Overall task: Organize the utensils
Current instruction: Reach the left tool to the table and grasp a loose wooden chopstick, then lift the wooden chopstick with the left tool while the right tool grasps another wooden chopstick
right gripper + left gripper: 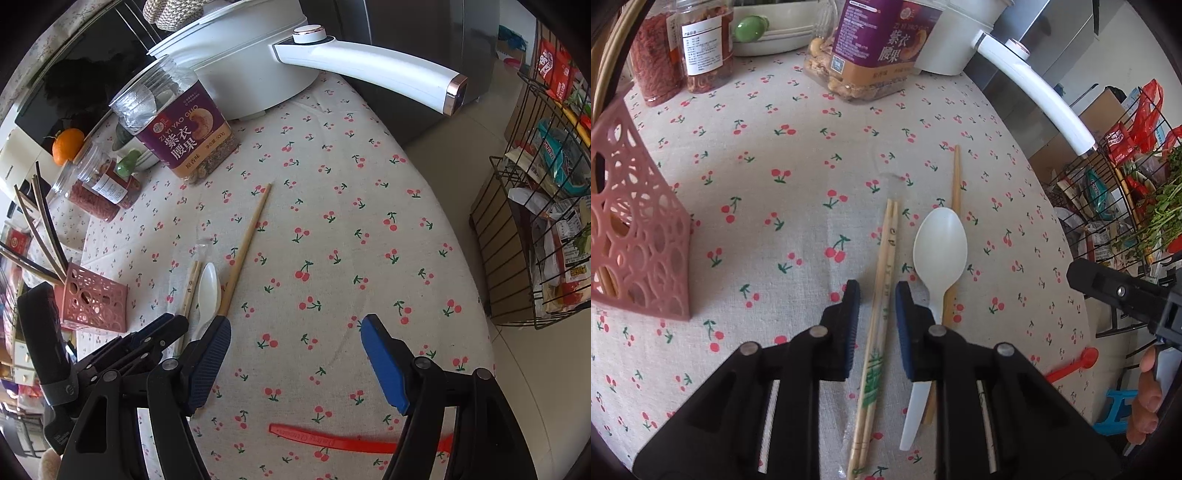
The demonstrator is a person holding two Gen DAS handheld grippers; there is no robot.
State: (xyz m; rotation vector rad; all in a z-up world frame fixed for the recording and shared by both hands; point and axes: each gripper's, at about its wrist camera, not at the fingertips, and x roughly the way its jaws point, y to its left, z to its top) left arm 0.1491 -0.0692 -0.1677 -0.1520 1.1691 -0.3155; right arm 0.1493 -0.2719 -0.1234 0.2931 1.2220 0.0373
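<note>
A wrapped pair of bamboo chopsticks [882, 295] lies on the cherry-print tablecloth between the open jaws of my left gripper [877, 297], not gripped. A white plastic spoon [940, 243] lies just right of it, over a single loose chopstick [956, 184]. The pink perforated utensil holder [639, 236] stands at the left, with several dark chopsticks [37, 229] in it. My right gripper [295, 332] is open and empty above the cloth. A red plastic spoon [332, 439] lies under it, near the table's front edge.
Jars of dried food [683, 48], a purple-labelled cashew jar [184, 136] and a white electric pot with a long handle [369, 70] stand at the back. A black wire rack [535, 221] with packets stands off the table's right edge.
</note>
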